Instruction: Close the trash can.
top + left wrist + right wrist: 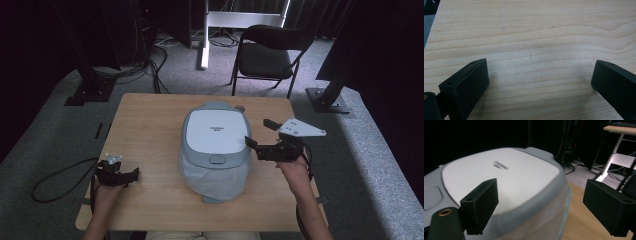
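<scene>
A grey and white rice cooker (216,145) with a closed lid stands in the middle of the wooden table (150,125). My right gripper (259,134) is open at its right side, one jaw over the lid's edge and the other out past the body. In the right gripper view the cooker's lid (504,175) lies just beyond the gripper (544,205). My left gripper (134,175) rests low near the table's front left, open, with nothing between its jaws. The left gripper (540,82) looks at bare wood (536,37).
A black folding chair (267,55) stands behind the table. Cables (55,180) trail on the grey carpet at the left. Dark stand feet (327,100) sit at both far corners. A white frame (225,20) stands at the back.
</scene>
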Motion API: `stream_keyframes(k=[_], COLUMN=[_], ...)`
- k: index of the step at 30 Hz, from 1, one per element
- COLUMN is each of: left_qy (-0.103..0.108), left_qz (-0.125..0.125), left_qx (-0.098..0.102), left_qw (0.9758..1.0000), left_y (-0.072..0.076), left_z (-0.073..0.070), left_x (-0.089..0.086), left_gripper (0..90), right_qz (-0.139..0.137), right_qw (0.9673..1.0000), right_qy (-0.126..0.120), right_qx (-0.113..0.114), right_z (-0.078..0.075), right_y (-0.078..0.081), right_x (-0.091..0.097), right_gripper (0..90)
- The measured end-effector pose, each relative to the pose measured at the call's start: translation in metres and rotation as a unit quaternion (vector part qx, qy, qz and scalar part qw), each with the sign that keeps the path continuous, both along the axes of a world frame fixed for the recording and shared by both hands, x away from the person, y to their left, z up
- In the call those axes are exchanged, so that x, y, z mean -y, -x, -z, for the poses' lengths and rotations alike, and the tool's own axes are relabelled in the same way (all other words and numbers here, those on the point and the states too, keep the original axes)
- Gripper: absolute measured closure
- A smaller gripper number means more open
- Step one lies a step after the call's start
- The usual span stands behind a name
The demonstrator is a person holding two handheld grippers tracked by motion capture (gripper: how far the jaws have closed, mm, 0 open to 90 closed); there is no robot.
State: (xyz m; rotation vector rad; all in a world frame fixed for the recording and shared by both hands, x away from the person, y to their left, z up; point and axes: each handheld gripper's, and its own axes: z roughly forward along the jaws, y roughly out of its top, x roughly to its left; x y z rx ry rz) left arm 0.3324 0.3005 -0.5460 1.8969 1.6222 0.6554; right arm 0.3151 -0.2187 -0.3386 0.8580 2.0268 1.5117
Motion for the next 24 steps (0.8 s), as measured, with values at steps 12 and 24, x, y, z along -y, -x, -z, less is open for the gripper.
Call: stream_keyframes(k=[12,24], left_qy=[0.0,0.0], left_qz=[0.0,0.0], left_qx=[0.0,-0.001], left_qw=[1.0,1.0], left_y=[0.0,0.0], left_z=[0.0,0.0], left_x=[0.0,0.0], left_gripper=[1.4,1.4], right_qz=[0.049,0.086], right_qw=[0.9987,0.996], right_qy=[0.005,-0.006], right_qx=[-0.012,-0.022], right_z=[0.02,0.05], right_y=[-0.001,-0.002], right_x=[0.023,0.044], right_gripper=[12.3,12.3])
